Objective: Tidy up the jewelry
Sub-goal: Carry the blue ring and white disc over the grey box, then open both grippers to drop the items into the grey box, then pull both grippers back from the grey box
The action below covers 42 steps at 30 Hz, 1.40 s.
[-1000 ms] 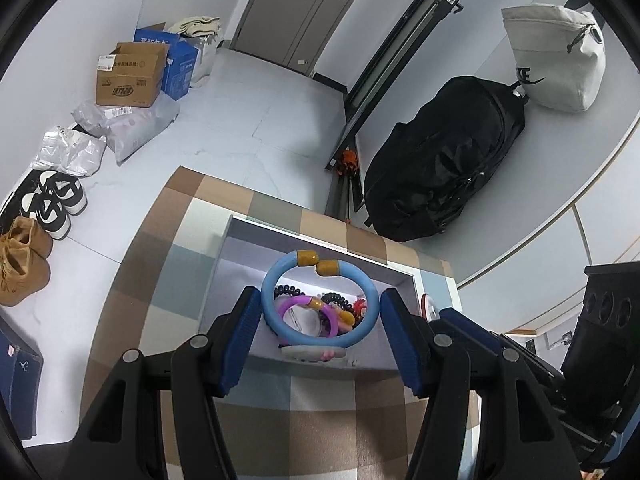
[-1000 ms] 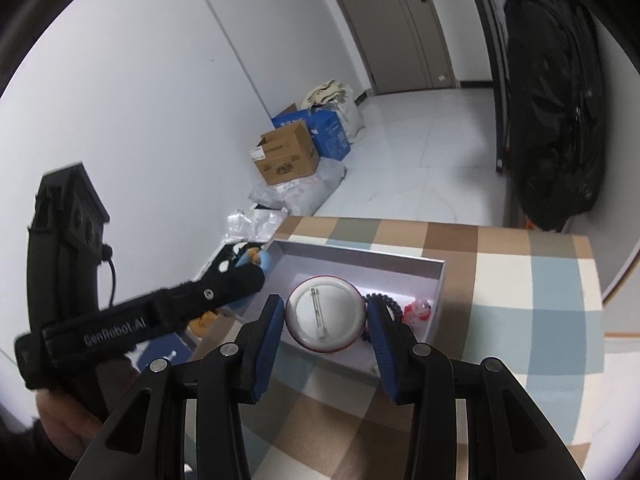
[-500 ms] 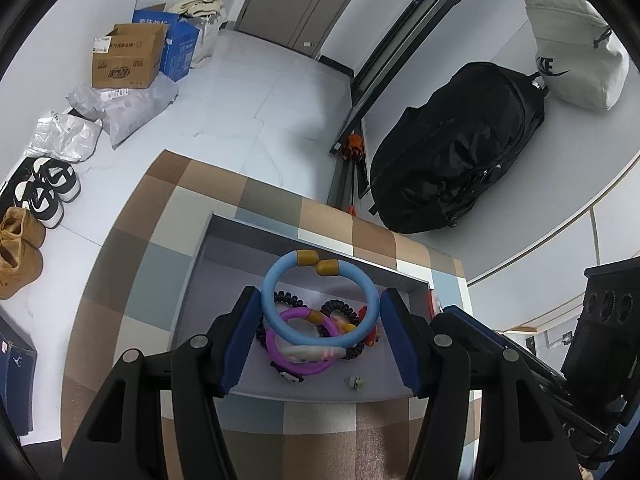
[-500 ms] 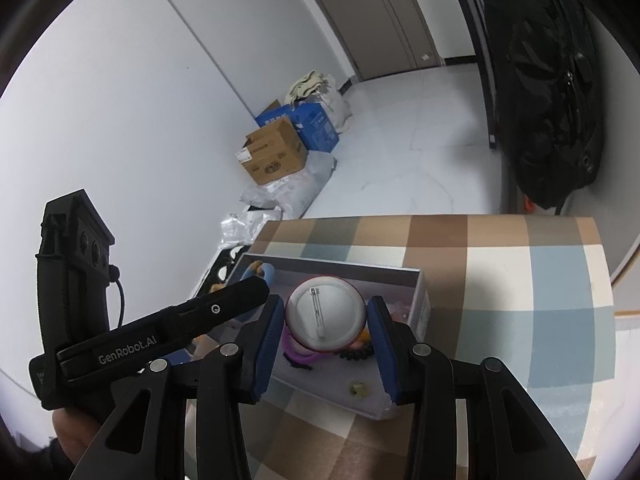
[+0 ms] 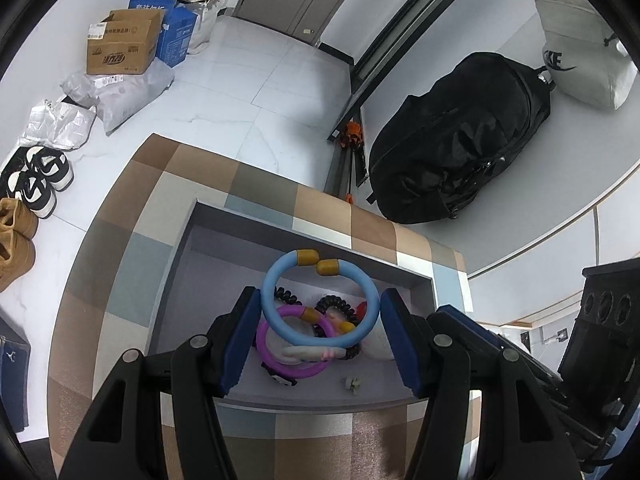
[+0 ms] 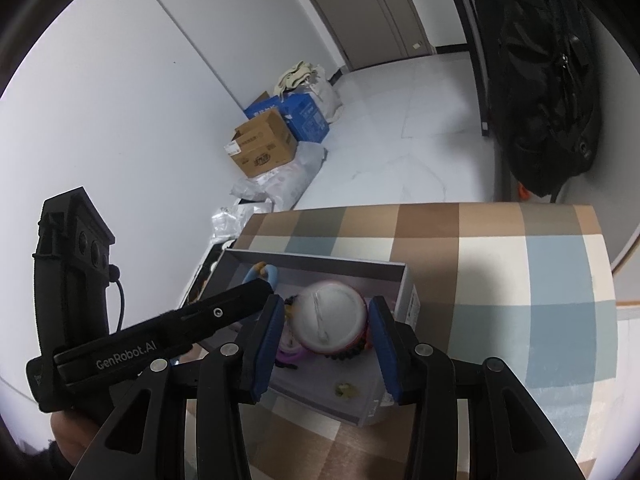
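Your left gripper clamps a light blue ring bracelet with mustard-yellow end caps between its blue pads, over a shallow grey rectangular box on the checked tablecloth. Your right gripper clamps a round white pin badge above the box's right end. Inside the box lie a purple ring bracelet and black coiled hair ties.
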Each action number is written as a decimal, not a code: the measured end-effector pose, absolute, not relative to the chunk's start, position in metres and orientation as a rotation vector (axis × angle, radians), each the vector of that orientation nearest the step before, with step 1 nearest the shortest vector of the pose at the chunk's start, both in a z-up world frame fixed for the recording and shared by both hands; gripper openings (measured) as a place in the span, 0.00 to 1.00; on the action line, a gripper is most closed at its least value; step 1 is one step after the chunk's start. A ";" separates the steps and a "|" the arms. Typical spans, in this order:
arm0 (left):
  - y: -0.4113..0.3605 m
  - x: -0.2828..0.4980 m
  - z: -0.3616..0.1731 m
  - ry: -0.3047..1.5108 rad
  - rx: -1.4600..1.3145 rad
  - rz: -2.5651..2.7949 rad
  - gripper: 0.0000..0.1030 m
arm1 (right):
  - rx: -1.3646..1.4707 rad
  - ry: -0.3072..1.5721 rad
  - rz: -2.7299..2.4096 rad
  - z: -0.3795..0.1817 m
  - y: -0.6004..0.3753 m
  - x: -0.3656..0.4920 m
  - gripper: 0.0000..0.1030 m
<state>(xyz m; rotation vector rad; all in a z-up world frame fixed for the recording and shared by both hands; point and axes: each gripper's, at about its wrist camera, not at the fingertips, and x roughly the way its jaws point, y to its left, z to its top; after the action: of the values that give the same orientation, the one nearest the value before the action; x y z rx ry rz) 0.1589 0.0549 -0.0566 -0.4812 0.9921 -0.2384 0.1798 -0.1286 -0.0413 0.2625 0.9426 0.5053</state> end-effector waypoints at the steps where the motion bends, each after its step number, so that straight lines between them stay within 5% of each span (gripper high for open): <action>1: 0.054 0.160 -0.057 0.995 -0.486 -0.237 0.55 | 0.261 0.941 0.505 -0.041 -0.129 0.180 0.42; 5: 0.055 0.162 -0.058 1.011 -0.513 -0.248 0.56 | 0.263 0.921 0.504 -0.036 -0.132 0.177 0.45; 8: 0.054 0.162 -0.056 1.002 -0.508 -0.250 0.63 | 0.268 0.899 0.481 -0.032 -0.137 0.175 0.65; 11: 0.051 0.160 -0.052 0.993 -0.478 -0.245 0.72 | 0.286 0.885 0.455 -0.030 -0.145 0.176 0.74; 21: 0.048 0.153 -0.045 0.955 -0.399 -0.192 0.72 | 0.264 0.910 0.436 -0.034 -0.147 0.173 0.94; 34: 0.046 0.133 -0.027 0.854 -0.313 -0.124 0.72 | 0.207 0.855 0.454 -0.026 -0.145 0.154 0.99; 37: 0.044 0.125 -0.019 0.818 -0.284 -0.111 0.82 | 0.187 0.815 0.463 -0.018 -0.143 0.144 1.00; 42: 0.045 0.109 -0.008 0.740 -0.267 -0.099 0.82 | 0.163 0.733 0.485 -0.008 -0.141 0.127 1.00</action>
<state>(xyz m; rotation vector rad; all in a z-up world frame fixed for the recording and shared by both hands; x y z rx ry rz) 0.1095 0.0446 -0.0080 -0.2667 0.7404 -0.0988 0.1275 -0.1407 -0.0080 0.1633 0.7327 0.4854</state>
